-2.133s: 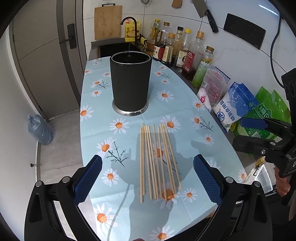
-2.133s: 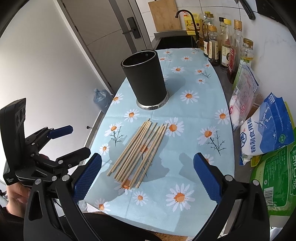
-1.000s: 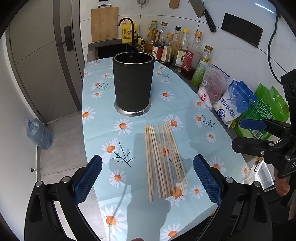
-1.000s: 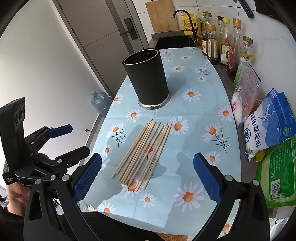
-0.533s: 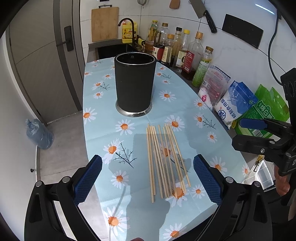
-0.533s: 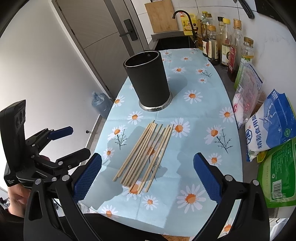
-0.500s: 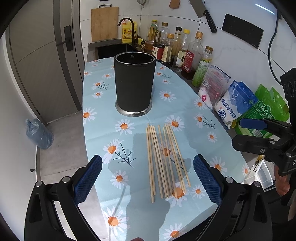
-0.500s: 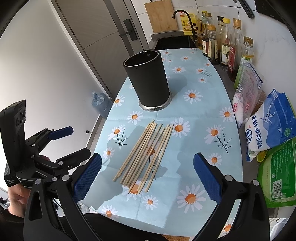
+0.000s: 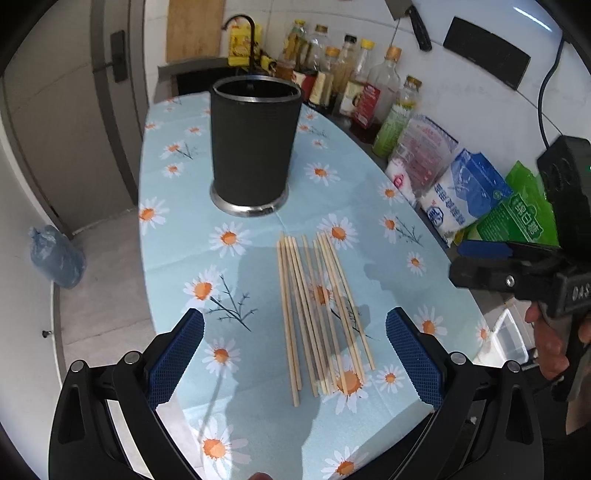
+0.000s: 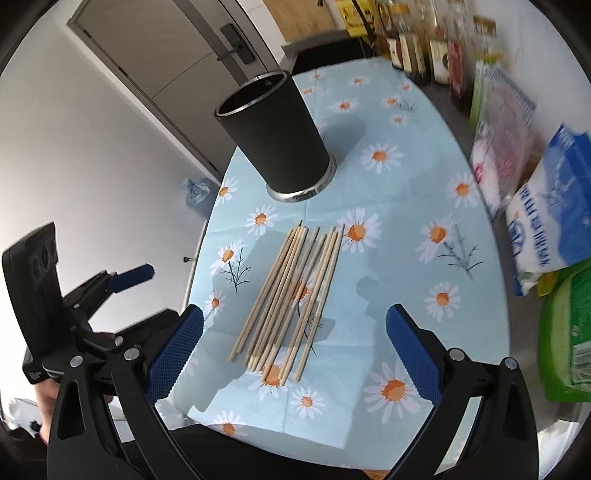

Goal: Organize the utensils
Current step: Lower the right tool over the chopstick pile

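A: What else is on the tabletop [image 9: 177, 229] besides the chopsticks [image 9: 317, 306]?

B: A tall black holder [image 9: 255, 144] on a metal base stands upright past their far tips, apart from them. Along the right edge sit a row of bottles [image 9: 369, 99], then a pink-printed clear bag [image 9: 421, 155], a blue and white bag [image 9: 461, 192] and a green bag [image 9: 524, 214]. A black tap [image 9: 243, 33] and a wooden board [image 9: 195, 29] are at the far end, with a door [image 9: 66, 110] to the left.

A: Anything lying across the chopsticks?

B: Nothing; they lie flat in a loose bunch on the daisy cloth, tips towards the holder.

A: And the tongs?

B: The left tongs [image 9: 295, 354] are spread wide, empty, above the near ends of the bunch, which lies between the two blue pads [image 9: 177, 358]. The right tongs [image 10: 293, 350] are also wide and empty, over the near ends from the other side; there the sticks run diagonally towards the holder [image 10: 273, 136]. Each view shows the other tongs off to the side, held by a hand [image 9: 550, 347].
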The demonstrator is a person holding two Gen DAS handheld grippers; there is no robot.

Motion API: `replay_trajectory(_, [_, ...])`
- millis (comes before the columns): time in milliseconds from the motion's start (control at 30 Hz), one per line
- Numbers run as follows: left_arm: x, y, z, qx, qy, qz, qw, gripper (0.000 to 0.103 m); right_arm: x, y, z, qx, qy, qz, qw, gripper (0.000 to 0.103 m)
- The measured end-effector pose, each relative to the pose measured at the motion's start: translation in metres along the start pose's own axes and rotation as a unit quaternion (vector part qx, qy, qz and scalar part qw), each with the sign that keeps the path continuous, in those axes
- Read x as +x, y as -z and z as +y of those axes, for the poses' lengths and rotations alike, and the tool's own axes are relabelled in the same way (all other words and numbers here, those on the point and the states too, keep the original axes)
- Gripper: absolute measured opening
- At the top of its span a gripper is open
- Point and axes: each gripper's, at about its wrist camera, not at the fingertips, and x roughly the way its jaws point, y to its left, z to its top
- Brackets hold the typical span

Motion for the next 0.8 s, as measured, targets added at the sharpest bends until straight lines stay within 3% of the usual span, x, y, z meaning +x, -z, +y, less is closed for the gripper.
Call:
replay_trajectory(100, [0.020, -0.002, 0.002, 0.020, -0.004, 0.022, 0.9996, 0.096, 0.022, -0.008, -0.008, 0.007, 0.011, 0.024, 1.000, 0.086])
replay_trajectory(200, [0.035, -0.005, 0.007, 0.021, -0.007, 0.033, 0.9992, 0.096, 0.047, -0.015, -0.019, 0.034, 0.003, 0.057, 0.998, 0.068])
replay_trajectory(400, [0.058, -0.012, 0.016, 0.027, -0.014, 0.053, 0.9981, 0.096, 0.087, -0.029, -0.033, 0.082, -0.022, 0.110, 0.990, 0.058])
replay_trajectory(533, [0.073, -0.014, 0.028, 0.013, -0.015, 0.072, 0.9972, 0.096, 0.111, -0.040, -0.037, 0.086, 0.009, 0.147, 0.985, 0.033])
replay_trajectory(800, [0.076, -0.010, 0.042, -0.014, 0.007, 0.074, 0.9971, 0.096, 0.140, -0.050, -0.041, 0.087, 0.061, 0.193, 0.975, 0.024])
